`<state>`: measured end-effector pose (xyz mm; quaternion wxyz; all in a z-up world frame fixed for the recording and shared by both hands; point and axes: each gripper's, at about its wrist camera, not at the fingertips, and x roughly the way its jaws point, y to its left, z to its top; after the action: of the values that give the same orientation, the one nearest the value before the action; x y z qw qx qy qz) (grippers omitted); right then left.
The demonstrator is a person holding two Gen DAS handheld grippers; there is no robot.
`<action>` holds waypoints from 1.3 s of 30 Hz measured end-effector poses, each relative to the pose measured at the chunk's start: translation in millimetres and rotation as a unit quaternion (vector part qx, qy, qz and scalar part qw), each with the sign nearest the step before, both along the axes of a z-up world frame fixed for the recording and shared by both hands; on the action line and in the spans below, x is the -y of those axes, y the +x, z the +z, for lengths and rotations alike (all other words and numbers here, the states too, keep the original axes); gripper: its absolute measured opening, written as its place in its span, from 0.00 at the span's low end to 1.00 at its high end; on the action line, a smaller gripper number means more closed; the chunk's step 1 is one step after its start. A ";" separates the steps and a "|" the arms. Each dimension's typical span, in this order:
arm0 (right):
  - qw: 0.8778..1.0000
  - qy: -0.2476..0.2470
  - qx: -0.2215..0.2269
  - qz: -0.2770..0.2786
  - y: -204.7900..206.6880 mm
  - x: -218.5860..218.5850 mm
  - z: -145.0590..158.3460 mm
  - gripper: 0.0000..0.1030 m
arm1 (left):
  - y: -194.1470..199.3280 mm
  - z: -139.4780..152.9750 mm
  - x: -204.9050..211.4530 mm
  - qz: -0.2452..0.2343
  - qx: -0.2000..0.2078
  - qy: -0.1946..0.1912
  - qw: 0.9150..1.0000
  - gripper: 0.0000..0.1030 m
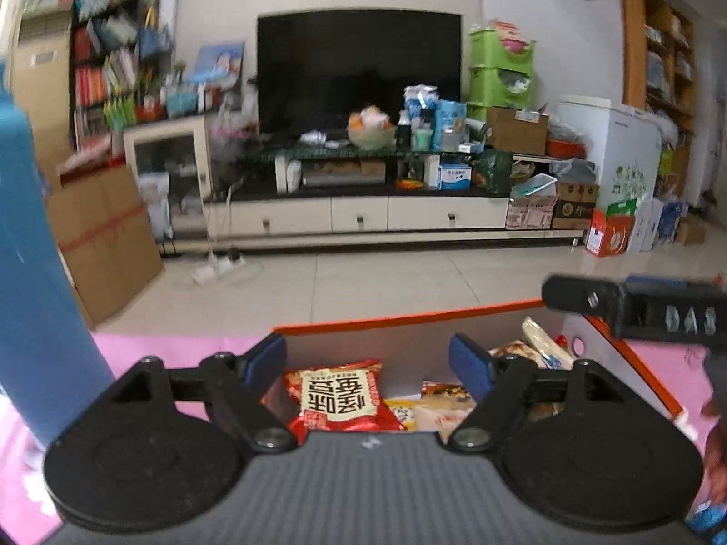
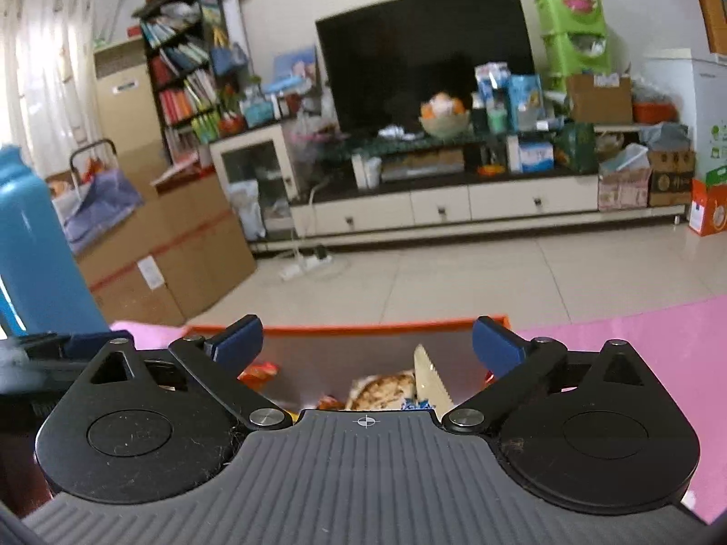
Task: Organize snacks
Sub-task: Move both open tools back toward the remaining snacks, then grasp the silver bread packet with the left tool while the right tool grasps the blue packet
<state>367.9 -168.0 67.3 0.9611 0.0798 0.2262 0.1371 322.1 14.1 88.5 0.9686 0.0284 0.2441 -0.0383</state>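
Note:
An open box with an orange rim [image 1: 409, 318] [image 2: 363, 328] stands on a pink mat and holds several snack packets. A red packet with a cream label [image 1: 341, 397] lies inside it, below my left gripper [image 1: 368, 363], which hangs open over the box with nothing between its blue pads. Paler packets [image 1: 443, 408] lie to the red one's right. My right gripper [image 2: 368, 345] is open above the same box, over a browned-print packet [image 2: 386, 390] and a tall cream packet [image 2: 429, 379]. In the left wrist view, the right gripper shows as a black bar [image 1: 636, 306] over the box's right side.
A tall blue bottle [image 1: 32, 281] [image 2: 32, 245] stands at the left on the pink mat [image 2: 636, 340]. Beyond the mat lie tiled floor, cardboard boxes [image 1: 104, 236], a TV stand [image 1: 363, 209] and shelves. A hand's edge shows at far right [image 1: 715, 431].

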 end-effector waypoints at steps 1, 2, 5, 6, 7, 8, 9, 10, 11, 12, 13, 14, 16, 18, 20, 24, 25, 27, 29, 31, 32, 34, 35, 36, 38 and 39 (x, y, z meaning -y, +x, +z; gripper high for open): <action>1.000 -0.001 0.001 -0.001 -4.7 1.9 3.9 0.90 | -10.1 2.3 5.3 0.000 0.005 0.008 1.000 0.80; 1.000 -0.001 0.002 -0.005 -10.3 3.8 8.3 0.90 | -21.0 4.7 9.1 -0.002 0.008 0.014 1.000 0.87; 1.000 0.005 0.000 -0.014 -30.4 13.4 18.4 0.92 | -58.8 5.4 16.1 0.000 0.018 0.030 0.999 1.00; 1.000 0.009 -0.002 -0.017 -39.5 17.6 20.8 0.92 | -74.2 2.6 16.7 -0.004 0.017 0.035 0.999 1.00; 1.000 0.012 -0.006 -0.020 -48.0 21.5 22.7 0.92 | -87.2 -1.0 17.6 -0.007 0.012 0.040 0.999 1.00; 0.999 0.018 -0.010 -0.025 -61.3 26.6 22.1 0.92 | -99.6 -5.0 17.6 -0.008 0.007 0.045 0.999 1.00; 0.999 0.025 -0.011 -0.029 -77.1 32.6 18.8 0.92 | -111.5 -9.6 15.7 -0.008 0.000 0.046 0.999 1.00; 0.999 0.033 -0.013 -0.033 -96.5 39.1 11.5 0.92 | -124.3 -14.7 12.4 -0.006 -0.010 0.041 0.999 1.00; 0.998 0.037 -0.019 -0.038 -113.4 44.9 3.3 0.92 | -134.1 -19.2 9.2 -0.005 -0.020 0.033 0.999 1.00; 0.998 0.039 -0.029 -0.046 -128.3 49.8 -5.2 0.92 | -144.3 -25.4 6.0 -0.004 -0.030 0.024 0.999 1.00; 0.996 0.042 -0.047 -0.055 -143.7 54.8 -14.4 0.92 | -150.0 -29.9 3.4 -0.001 -0.038 0.018 0.999 1.00; 0.995 0.048 -0.062 -0.058 -155.9 59.3 -22.4 0.92 | -155.1 -34.9 1.5 0.003 -0.047 0.013 0.999 1.00; 0.992 0.065 -0.088 -0.057 -180.6 66.9 -37.2 0.92 | -158.5 -42.5 -2.4 0.008 -0.061 0.007 0.998 1.00; 0.990 0.072 -0.106 -0.059 -201.2 72.5 -50.2 0.92 | -155.7 -45.7 -5.6 0.014 -0.072 0.002 0.997 1.00; 0.989 0.058 -0.119 -0.060 -209.4 76.2 -58.8 0.92 | -152.5 -47.3 -8.6 0.022 -0.078 -0.004 0.997 1.00; 0.990 0.029 -0.121 -0.069 -211.6 87.4 -68.9 0.92 | -147.1 -52.0 -13.3 0.031 -0.089 -0.016 0.995 1.00; 0.989 0.026 -0.125 -0.074 -210.8 91.7 -71.3 0.92 | -145.0 -53.7 -14.2 0.032 -0.092 -0.016 0.995 1.00; 0.987 0.032 -0.134 -0.081 -207.9 98.6 -74.0 0.92 | -142.2 -56.9 -14.9 0.034 -0.097 -0.013 0.995 1.00; 0.986 0.046 -0.141 -0.082 -203.2 104.4 -73.3 0.92 | -138.7 -59.9 -13.2 0.033 -0.104 -0.012 0.994 1.00; 0.985 0.055 -0.146 -0.080 -200.2 108.2 -72.9 0.92 | -138.1 -62.0 -11.9 0.027 -0.108 -0.013 0.994 1.00; 0.984 0.059 -0.147 -0.079 -198.3 106.8 -71.9 0.92 | -138.5 -62.4 -10.5 0.020 -0.109 -0.016 0.994 1.00; 0.984 0.068 -0.146 -0.075 -197.4 108.8 -71.3 0.92 | -141.2 -61.1 -7.0 0.002 -0.105 -0.027 0.994 1.00; 0.984 0.072 -0.146 -0.074 -197.0 109.6 -71.3 0.92 | -142.1 -59.9 -4.3 -0.006 -0.103 -0.031 0.994 1.00; 0.983 0.077 -0.147 -0.074 -196.3 111.0 -71.5 0.92 | -141.3 -58.0 0.9 -0.017 -0.099 -0.032 0.994 1.00; 0.981 0.088 -0.152 -0.077 -195.1 115.2 -71.6 0.92 | -135.0 -55.2 15.3 -0.032 -0.098 -0.021 0.994 1.00; 0.980 0.097 -0.153 -0.079 -196.2 117.6 -71.6 0.92 | -129.6 -54.7 24.0 -0.037 -0.095 -0.012 0.995 1.00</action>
<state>171.7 -285.6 -4.3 0.9105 0.2103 0.3493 0.0684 192.5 -9.9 33.8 0.9390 0.0224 0.3339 -0.0790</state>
